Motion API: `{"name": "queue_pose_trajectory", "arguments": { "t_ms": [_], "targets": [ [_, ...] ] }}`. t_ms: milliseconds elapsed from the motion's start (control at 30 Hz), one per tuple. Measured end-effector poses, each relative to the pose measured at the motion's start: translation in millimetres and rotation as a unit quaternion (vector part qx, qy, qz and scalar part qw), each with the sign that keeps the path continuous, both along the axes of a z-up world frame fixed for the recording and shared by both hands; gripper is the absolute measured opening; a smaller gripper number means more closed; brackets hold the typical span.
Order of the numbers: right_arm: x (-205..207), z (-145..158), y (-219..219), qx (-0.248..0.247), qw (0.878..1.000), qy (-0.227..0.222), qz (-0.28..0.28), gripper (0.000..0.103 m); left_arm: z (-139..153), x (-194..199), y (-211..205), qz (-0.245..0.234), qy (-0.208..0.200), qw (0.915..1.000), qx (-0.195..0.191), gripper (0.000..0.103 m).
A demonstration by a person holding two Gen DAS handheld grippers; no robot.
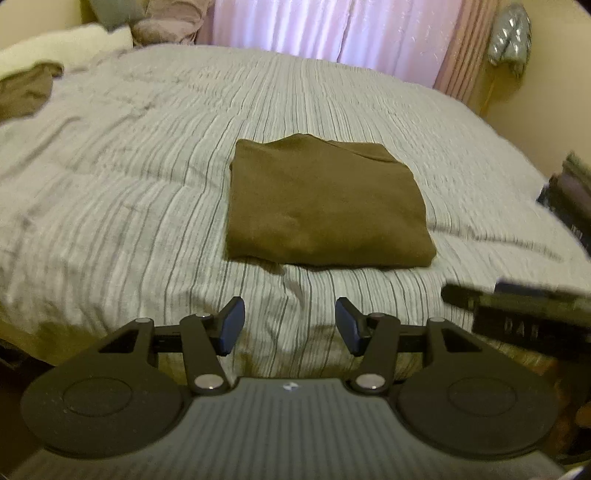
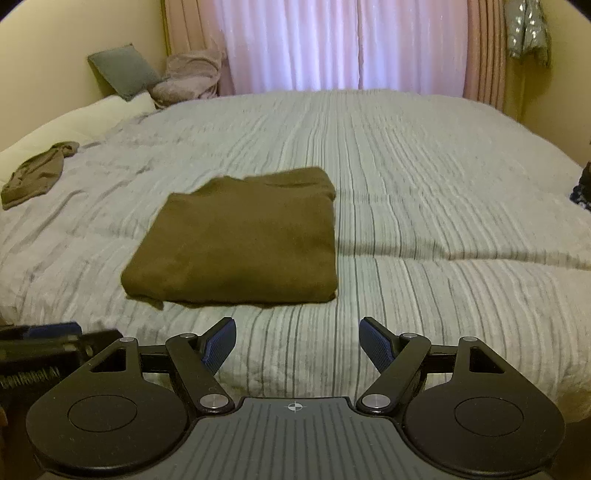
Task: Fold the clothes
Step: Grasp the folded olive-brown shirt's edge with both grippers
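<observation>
Both tongs (image 1: 290,325) (image 2: 297,345) gape empty before the folded garment (image 1: 325,206); edges blurred.

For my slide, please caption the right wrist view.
Open right gripper before a folded brown garment on a striped bedspread.

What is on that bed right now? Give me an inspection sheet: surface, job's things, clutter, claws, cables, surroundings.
Surface: bed with striped cover, creased, otherwise flat.
Job's things: brown garment folded into a neat rectangle mid-bed; second brown garment crumpled at the far left edge.
Clutter: grey cushion and bundled pinkish fabric at the far left corner.
Claws: left claw open, empty; right claw open, empty; both short of the folded garment.
Cables: nothing seen.
Surroundings: pink curtains, yellow wall, something hanging at the upper right.
</observation>
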State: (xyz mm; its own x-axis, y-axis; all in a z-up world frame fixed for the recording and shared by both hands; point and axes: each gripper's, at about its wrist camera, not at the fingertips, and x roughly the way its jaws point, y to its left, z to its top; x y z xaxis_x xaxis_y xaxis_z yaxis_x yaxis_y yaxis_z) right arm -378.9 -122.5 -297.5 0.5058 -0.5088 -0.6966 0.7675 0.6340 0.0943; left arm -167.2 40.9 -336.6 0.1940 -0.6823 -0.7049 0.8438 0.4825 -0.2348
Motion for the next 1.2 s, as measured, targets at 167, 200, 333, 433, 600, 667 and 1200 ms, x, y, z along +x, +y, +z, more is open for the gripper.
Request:
{"name": "queue_pose_trajectory", "arguments": {
  "t_ms": [167, 200, 333, 433, 600, 667, 1200],
  "targets": [
    [-9.1, -22.8, -29.6, 0.052, 0.998, 0.001, -0.022, 0.077, -16.9, 61.3, -8.7, 0.027, 0.103, 0.9928, -0.055, 0.05],
    [-13.6, -26.4, -37.1, 0.065, 0.997, -0.007, -0.028, 0.077, -20.0, 74.9, -11.1, 0.033, 0.125, 0.9895, -0.066, 0.05],
    [-35.5, -32.7, -73.3, 0.128, 0.985, -0.105, -0.04, 0.077, -32.5, 118.4, -29.1, 0.037, 0.182, 0.9779, -0.095, 0.051],
    [-49.4, -37.2, -101.6, 0.177, 0.965, -0.186, -0.048, 0.077, -44.7, 142.2, -47.9, 0.038, 0.205, 0.9731, -0.098, 0.052],
    [-51.5, -47.0, -140.6, 0.23, 0.936, -0.26, -0.05, 0.077, -68.8, 169.6, -70.5, 0.036, 0.257, 0.9601, -0.104, 0.052],
    [-42.9, -49.6, -152.4, 0.238, 0.934, -0.262, -0.037, 0.077, -74.8, 176.1, -78.2, 0.032, 0.263, 0.9589, -0.102, 0.052],
    [35.3, -96.9, -241.0, 0.346, 0.894, -0.259, 0.116, 0.05, -101.4, 187.6, -136.2, -0.025, 0.327, 0.9394, -0.098, 0.019]
  ]
}}
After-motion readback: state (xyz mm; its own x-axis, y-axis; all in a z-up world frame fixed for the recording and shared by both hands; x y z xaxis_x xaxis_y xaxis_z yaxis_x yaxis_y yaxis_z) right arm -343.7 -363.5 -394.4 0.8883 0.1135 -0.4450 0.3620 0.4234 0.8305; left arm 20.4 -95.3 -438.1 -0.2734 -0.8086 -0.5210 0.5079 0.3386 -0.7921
